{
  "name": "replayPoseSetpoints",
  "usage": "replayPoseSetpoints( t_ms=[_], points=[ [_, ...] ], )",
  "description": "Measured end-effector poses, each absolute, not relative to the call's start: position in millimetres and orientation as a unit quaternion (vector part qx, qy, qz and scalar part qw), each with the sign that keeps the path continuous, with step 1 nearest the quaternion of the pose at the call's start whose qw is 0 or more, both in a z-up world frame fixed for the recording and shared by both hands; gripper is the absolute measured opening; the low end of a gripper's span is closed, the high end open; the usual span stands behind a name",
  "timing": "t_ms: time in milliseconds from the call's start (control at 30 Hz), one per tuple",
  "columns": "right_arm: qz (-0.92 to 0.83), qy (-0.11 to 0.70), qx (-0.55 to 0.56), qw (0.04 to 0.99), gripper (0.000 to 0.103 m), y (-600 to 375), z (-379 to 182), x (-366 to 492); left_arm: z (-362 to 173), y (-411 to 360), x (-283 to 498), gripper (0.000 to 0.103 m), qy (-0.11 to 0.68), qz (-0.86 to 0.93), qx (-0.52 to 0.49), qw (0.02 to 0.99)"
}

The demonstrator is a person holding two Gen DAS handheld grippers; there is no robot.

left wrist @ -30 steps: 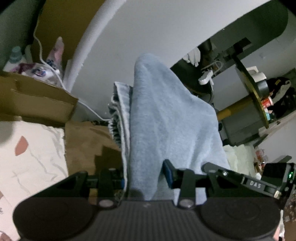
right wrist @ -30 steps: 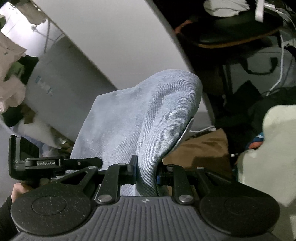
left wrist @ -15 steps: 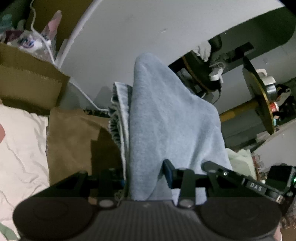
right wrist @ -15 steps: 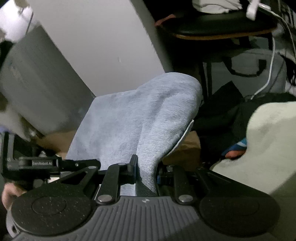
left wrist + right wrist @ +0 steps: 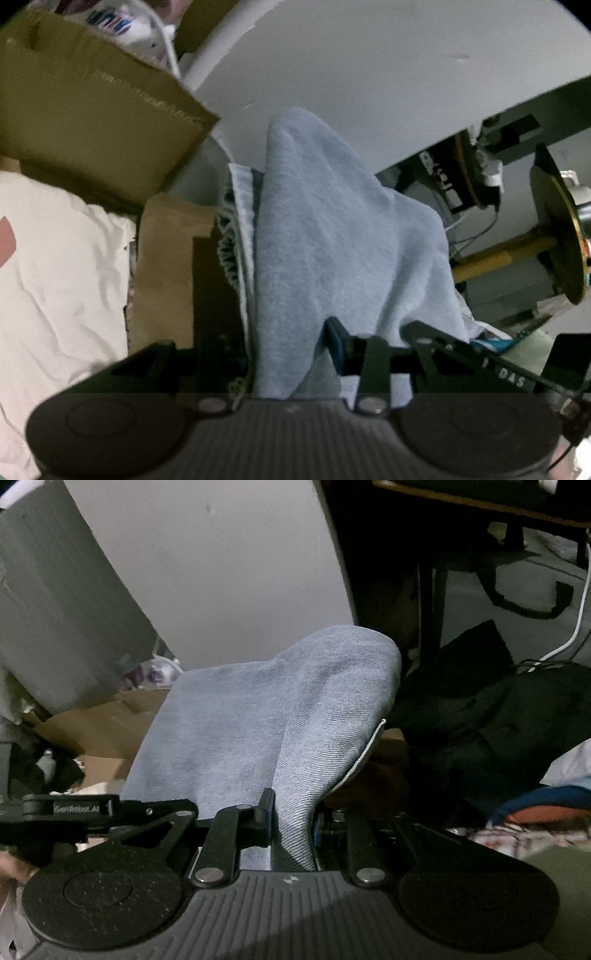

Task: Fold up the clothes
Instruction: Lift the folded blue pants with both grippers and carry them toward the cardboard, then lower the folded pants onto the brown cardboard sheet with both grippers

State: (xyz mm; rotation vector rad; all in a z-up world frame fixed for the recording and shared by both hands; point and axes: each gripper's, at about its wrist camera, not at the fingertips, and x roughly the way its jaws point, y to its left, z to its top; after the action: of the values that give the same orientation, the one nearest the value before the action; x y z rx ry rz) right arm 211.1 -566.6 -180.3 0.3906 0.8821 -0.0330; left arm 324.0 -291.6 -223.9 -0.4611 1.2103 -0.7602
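Gripping blue garment (image 5: 332, 240): left gripper (image 5: 291, 347), right gripper (image 5: 293, 819) | fingertips hidden by cloth

Fuzzy pale-blue fleece cloth (image 5: 343, 236), twill-woven outside (image 5: 266, 716); matt brown cardboard box (image 5: 92, 122); crumpled white sheet (image 5: 59, 266)

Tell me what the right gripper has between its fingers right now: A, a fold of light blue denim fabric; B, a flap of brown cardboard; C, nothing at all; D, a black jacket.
A: in the right wrist view the right gripper is closed on a bunched fold of light blue denim fabric, which rises from between its fingers; the black jacket lies apart, off to the right.
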Motion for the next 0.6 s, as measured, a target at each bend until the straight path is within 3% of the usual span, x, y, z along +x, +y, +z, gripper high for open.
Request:
replayPoseSetpoints(
  t_ms=[300,433,600],
  points=[
    [-0.041,0.468,0.134,0.872,0.02,-554.5,-248.5,236.7,-290.4,-291.0,327.7,0.042,0.582,-0.327,-0.214,0.713],
    [-0.052,0.461,0.143,0.874,0.022,-560.5,-259.0,233.8,-285.2,-292.9,331.6,0.044,0.589,-0.342,-0.197,0.706],
    [-0.055,0.457,0.144,0.876,0.023,-565.5,-261.1,231.2,-262.5,-305.6,338.9,0.048,0.596,-0.347,-0.102,0.717]
  ],
)
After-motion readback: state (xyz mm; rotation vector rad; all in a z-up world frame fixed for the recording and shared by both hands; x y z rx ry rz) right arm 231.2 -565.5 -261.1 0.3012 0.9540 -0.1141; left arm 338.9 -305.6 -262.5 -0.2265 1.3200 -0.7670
